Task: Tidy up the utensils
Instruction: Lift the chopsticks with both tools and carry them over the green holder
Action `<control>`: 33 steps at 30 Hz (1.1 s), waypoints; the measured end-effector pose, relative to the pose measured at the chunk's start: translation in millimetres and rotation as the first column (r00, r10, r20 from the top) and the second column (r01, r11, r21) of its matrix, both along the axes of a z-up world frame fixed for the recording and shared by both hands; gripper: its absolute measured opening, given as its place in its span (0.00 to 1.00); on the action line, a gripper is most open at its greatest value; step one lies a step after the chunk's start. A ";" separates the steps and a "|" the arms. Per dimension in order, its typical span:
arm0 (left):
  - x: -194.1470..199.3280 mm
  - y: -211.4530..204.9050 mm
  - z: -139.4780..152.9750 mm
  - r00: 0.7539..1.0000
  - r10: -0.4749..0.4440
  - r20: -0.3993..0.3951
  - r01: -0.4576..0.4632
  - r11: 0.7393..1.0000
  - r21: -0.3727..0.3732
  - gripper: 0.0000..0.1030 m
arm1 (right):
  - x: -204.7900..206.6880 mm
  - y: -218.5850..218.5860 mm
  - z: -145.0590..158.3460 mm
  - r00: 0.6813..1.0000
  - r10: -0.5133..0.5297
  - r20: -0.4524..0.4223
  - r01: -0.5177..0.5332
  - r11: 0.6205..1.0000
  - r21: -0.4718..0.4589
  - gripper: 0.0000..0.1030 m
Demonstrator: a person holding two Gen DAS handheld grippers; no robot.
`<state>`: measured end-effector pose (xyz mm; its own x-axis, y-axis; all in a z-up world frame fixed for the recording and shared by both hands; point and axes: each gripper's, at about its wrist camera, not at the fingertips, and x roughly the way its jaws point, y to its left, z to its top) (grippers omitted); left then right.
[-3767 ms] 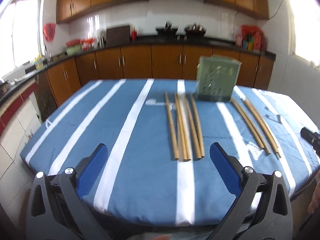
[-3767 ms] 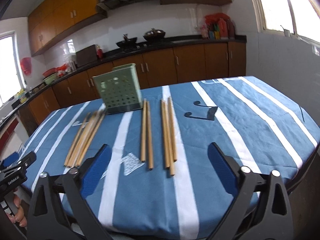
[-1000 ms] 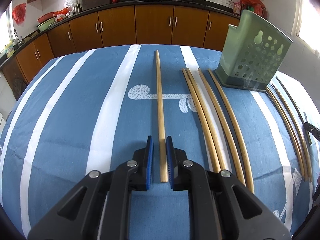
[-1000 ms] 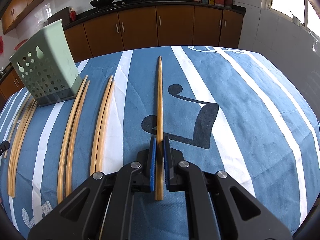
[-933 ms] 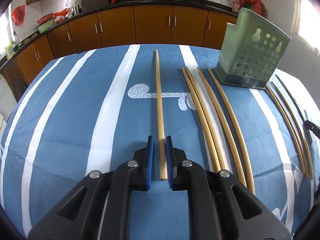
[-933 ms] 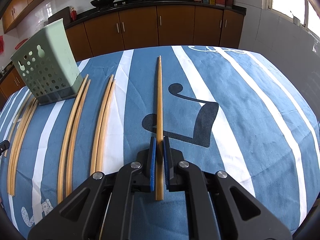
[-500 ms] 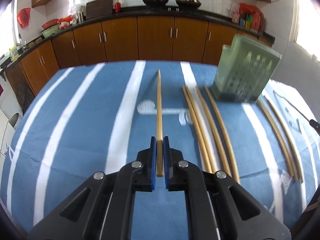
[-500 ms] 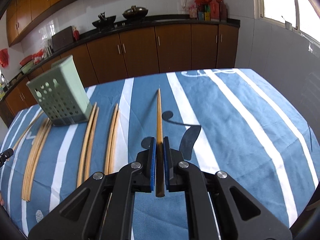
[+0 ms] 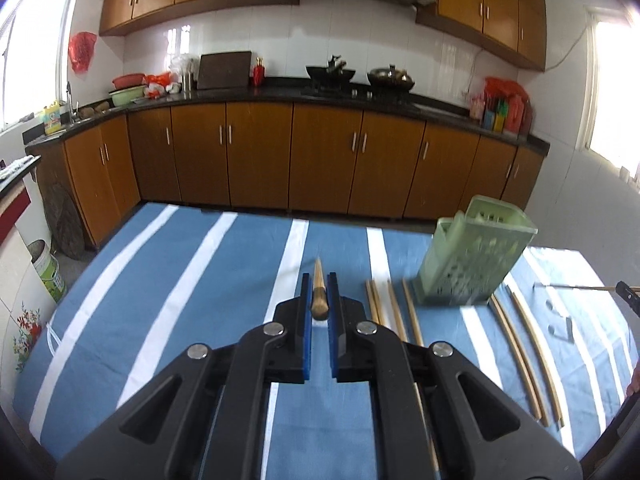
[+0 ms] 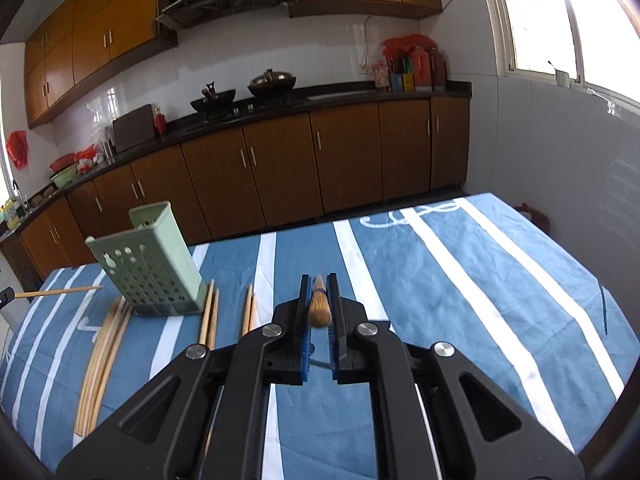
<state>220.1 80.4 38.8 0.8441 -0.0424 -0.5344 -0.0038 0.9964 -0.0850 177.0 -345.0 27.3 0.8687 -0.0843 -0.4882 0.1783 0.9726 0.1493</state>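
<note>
Jaws of both grippers (image 9: 319,286) (image 10: 319,286) clamp chopsticks (image 9: 319,294) (image 10: 319,304) pointing straight ahead.

Left gripper (image 9: 319,300) and right gripper (image 10: 319,300): black angular frames; blue pads; silver round screws.

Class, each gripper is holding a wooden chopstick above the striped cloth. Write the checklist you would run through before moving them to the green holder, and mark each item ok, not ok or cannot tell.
1. Left gripper shut on its light wooden chopstick: ok.
2. Right gripper shut on its own wooden chopstick: ok.
3. Both chopsticks lifted off the blue and white striped tablecloth: ok.
4. Pale green perforated plastic utensil holder standing upright: ok; its tilt looks like lens distortion.
5. Holder's opening free: cannot tell; its inside is not visible.
6. Chopsticks on the cloth beside the holder clear of the path: cannot tell.
</note>
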 end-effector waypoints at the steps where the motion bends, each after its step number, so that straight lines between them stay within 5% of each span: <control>1: 0.5 0.5 3.5 1.000 0.001 0.007 -0.001 1.000 -0.001 0.07 | 0.6 0.5 2.6 1.000 0.002 0.007 -0.002 1.000 -0.002 0.07; 20: 11.6 10.3 64.0 0.995 0.020 0.098 -0.021 1.000 0.014 0.07 | 17.0 1.4 56.3 0.995 0.007 0.099 -0.008 1.000 0.015 0.07; 27: 13.4 -4.7 130.1 0.975 -0.010 0.220 0.005 1.000 0.025 0.07 | 19.4 3.9 125.9 0.967 0.057 0.246 -0.074 0.996 0.058 0.07; 33: 24.2 -29.9 187.6 0.940 -0.011 0.342 0.044 0.995 -0.089 0.07 | 29.6 25.6 165.9 0.926 0.127 0.356 -0.181 0.976 0.124 0.07</control>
<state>244.3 50.5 226.4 0.9726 -0.1044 -0.2076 0.0693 0.9831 -0.1696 206.6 -319.4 193.2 0.9814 0.1153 -0.1537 -0.0605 0.9446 0.3226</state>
